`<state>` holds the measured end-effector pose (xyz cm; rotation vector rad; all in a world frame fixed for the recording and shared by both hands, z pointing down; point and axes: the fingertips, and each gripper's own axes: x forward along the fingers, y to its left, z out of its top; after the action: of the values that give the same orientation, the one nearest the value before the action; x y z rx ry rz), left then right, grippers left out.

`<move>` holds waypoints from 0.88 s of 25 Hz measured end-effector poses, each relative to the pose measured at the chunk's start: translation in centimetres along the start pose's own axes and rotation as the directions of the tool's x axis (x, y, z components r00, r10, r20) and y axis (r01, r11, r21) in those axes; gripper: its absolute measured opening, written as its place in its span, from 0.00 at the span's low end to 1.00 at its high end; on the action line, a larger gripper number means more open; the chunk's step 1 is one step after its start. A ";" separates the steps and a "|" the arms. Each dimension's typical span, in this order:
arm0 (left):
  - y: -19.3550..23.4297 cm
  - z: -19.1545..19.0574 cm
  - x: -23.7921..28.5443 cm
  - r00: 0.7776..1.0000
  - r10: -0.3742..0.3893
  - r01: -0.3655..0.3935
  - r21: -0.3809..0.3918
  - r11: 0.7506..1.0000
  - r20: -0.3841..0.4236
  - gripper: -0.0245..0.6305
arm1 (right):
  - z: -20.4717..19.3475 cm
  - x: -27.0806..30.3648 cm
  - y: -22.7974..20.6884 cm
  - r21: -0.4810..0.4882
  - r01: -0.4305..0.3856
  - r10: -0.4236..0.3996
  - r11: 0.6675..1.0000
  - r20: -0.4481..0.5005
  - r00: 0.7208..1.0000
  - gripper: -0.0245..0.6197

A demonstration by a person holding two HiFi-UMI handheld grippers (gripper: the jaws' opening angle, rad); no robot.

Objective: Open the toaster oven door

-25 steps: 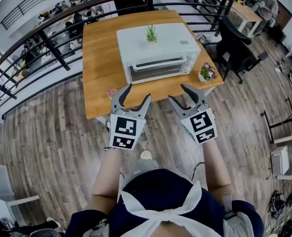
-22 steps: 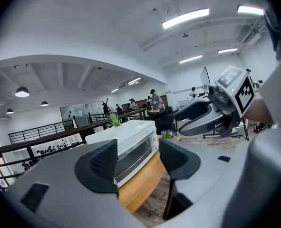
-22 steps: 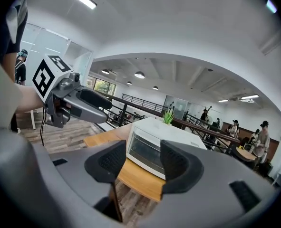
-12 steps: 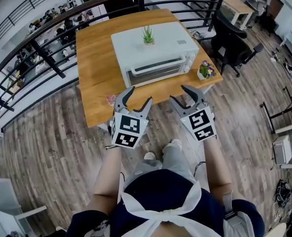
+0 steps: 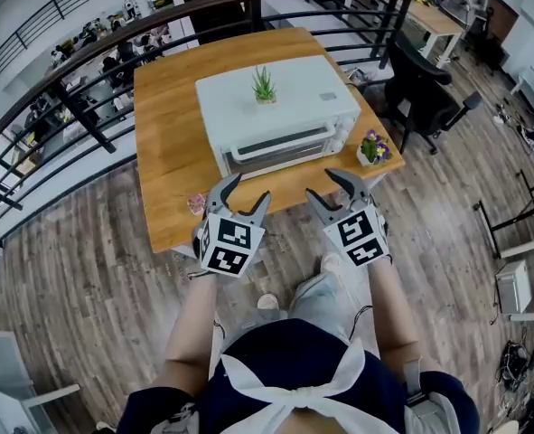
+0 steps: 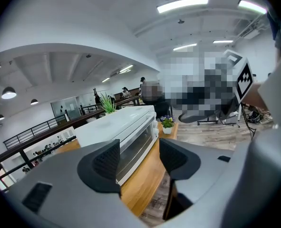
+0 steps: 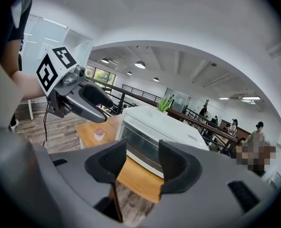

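A white toaster oven (image 5: 276, 107) stands on the wooden table (image 5: 167, 143), its glass door (image 5: 280, 145) shut and a bar handle along the door's top edge. My left gripper (image 5: 247, 191) hovers open at the table's front edge, short of the door's left part. At the same edge, below the door's right end, my right gripper (image 5: 325, 188) is open too. Neither touches the oven or holds anything. In the left gripper view the oven (image 6: 126, 132) lies beyond the open gripper (image 6: 139, 158). The right gripper view shows the oven (image 7: 154, 137) past the open gripper (image 7: 142, 163).
A small green plant (image 5: 264, 87) sits on the oven's top. A pot of purple flowers (image 5: 373, 148) stands at the table's right front corner and a small pink pot (image 5: 197, 203) near its left front edge. A railing (image 5: 86, 89) runs behind; an office chair (image 5: 425, 98) is at right.
The person has stepped toward the table, so the oven and table sit nearer and lower in the head view. Both grippers now reach the table's front edge, still open.
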<state>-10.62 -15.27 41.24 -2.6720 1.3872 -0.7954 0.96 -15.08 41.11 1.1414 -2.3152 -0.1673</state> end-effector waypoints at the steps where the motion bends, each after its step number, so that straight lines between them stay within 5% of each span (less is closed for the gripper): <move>1: 0.1 0.0 0.4 1.000 0.004 -0.004 0.001 1.000 -0.008 0.44 | -0.2 0.2 -0.6 0.005 -0.004 0.004 1.000 -0.001 1.000 0.37; 22: 3.2 -0.4 8.3 0.991 0.064 -0.066 -0.013 0.998 -0.116 0.44 | -3.4 8.0 -7.0 -0.094 -0.150 0.144 0.984 -0.070 0.987 0.37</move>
<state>-9.28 -23.55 44.29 -2.6158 1.5032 -0.9502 3.73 -25.19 44.91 0.9101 -2.2984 -0.1864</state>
